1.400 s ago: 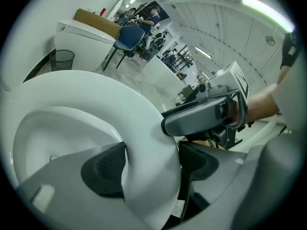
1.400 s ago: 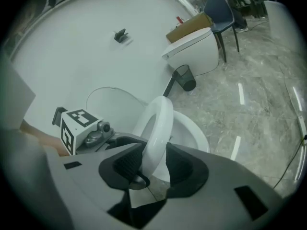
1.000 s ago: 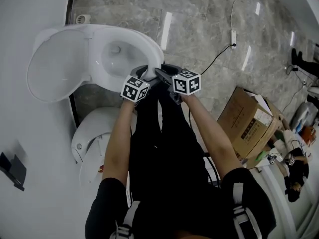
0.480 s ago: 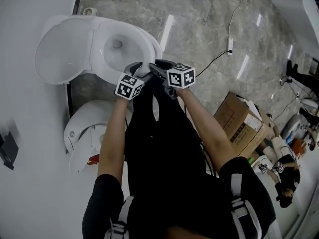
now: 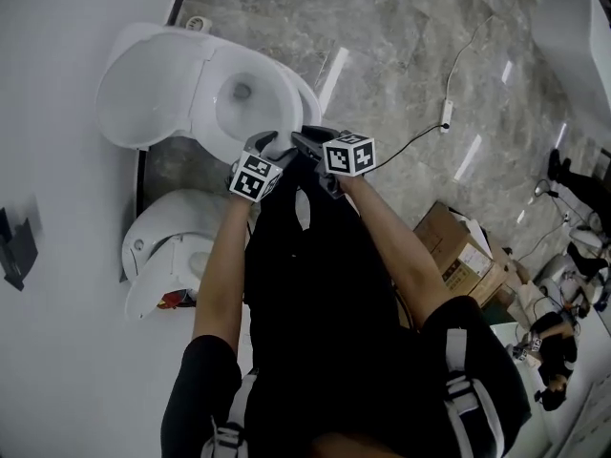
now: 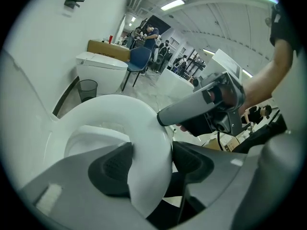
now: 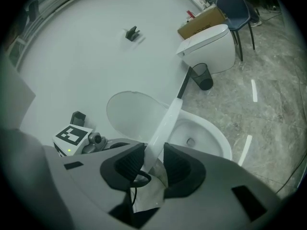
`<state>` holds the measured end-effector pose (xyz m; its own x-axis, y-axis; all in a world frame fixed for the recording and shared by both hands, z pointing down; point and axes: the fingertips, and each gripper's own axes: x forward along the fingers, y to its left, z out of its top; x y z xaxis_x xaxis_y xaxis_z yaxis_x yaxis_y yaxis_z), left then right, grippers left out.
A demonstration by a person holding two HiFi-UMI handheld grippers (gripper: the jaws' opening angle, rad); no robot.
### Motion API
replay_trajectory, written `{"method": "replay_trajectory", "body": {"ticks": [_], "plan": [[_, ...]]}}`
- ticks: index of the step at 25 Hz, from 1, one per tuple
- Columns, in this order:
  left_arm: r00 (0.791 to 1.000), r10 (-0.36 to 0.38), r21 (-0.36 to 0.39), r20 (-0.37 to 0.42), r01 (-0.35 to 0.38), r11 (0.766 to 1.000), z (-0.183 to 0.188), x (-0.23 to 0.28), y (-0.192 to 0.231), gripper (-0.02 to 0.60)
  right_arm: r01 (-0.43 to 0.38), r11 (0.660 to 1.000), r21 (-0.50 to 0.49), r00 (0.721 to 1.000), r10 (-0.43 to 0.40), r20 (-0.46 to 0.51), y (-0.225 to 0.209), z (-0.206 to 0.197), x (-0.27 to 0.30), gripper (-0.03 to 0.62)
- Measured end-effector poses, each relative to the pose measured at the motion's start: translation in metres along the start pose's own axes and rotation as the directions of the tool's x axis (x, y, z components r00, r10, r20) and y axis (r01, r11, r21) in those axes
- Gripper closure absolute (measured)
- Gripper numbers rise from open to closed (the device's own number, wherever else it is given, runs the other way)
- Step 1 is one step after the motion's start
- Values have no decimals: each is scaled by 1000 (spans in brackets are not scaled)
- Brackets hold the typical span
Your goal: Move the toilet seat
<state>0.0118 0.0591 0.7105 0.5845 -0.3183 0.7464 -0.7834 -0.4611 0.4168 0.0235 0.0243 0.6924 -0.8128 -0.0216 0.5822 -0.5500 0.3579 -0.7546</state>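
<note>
A white toilet stands against the wall with its lid up. The seat ring is lifted at its front edge over the bowl. My left gripper and right gripper hold that front edge side by side. In the left gripper view the broad seat fills the gap of the left gripper. Seen edge-on, the seat runs between the pads of the right gripper, with the lid behind. Both pairs of jaws have just been closing with the seat between them.
A second toilet stands close at the left by the wall. A cardboard box sits to the right, and a cable with a power strip lies on the marble floor. Farther off are another toilet, a bin and a chair.
Both grippers have risen together with the seat's front edge, which now stands off the bowl. The head view has swung, so the toilet sits farther right in it.
</note>
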Motion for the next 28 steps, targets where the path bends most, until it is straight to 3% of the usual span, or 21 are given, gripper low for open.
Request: {"method": "replay_trajectory", "body": {"ticks": [13,28], "plan": [[986,161,-58,50,-158,986,12,-30,7,354,-73,993,-94,990,61,-129,25,14,-1,488],[949,304,-65,90,-298,952,23,-65,21,371,-122,975,-184,979,87,-186,58,34,11,507]]}}
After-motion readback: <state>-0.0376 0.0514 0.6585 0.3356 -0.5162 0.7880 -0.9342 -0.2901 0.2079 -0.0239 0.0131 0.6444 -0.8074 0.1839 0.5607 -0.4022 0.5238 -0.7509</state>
